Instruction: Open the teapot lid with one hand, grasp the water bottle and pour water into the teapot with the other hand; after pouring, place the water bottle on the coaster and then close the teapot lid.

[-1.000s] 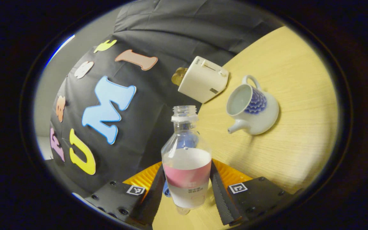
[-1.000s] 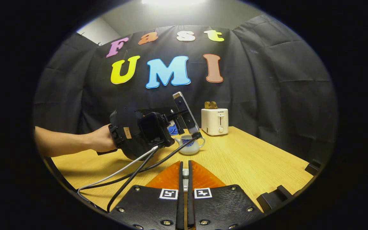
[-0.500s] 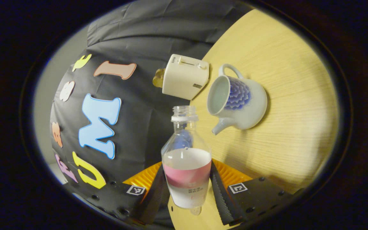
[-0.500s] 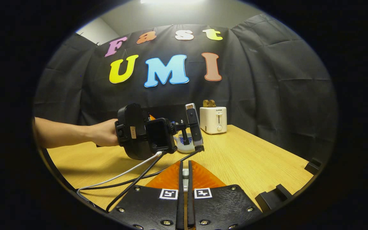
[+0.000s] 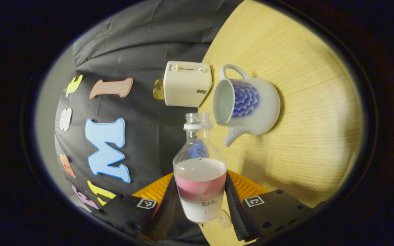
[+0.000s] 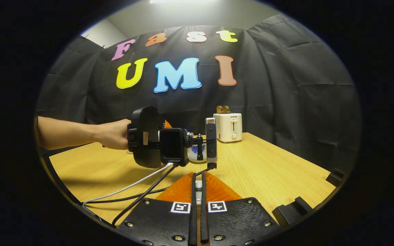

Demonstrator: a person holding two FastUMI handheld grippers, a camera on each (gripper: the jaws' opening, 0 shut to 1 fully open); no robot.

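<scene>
My left gripper (image 5: 200, 182) is shut on the clear water bottle (image 5: 199, 171), which has a pink label, no cap and is about half full. The left gripper view is rolled far over, so the bottle lies tilted. Its mouth (image 5: 198, 120) is just beside the open top of the white and blue teapot (image 5: 251, 104), which stands lidless on the table. In the right gripper view a hand holds the left gripper (image 6: 156, 141) in front of the teapot (image 6: 194, 155). My right gripper (image 6: 198, 176) is low and near, shut on a small pale piece, apparently the teapot lid (image 6: 198, 185), mostly hidden.
A white toaster (image 6: 229, 127) stands at the back of the wooden table (image 6: 268, 171), behind the teapot. Cables (image 6: 132, 191) trail from the left gripper across the table. Black blocks (image 6: 287, 213) sit at the table's right edge. A blue shape (image 5: 197, 148) shows through the bottle.
The left gripper has rolled further and moved closer, bringing the tilted bottle's mouth up to the teapot's opening. The right gripper has stayed put.
</scene>
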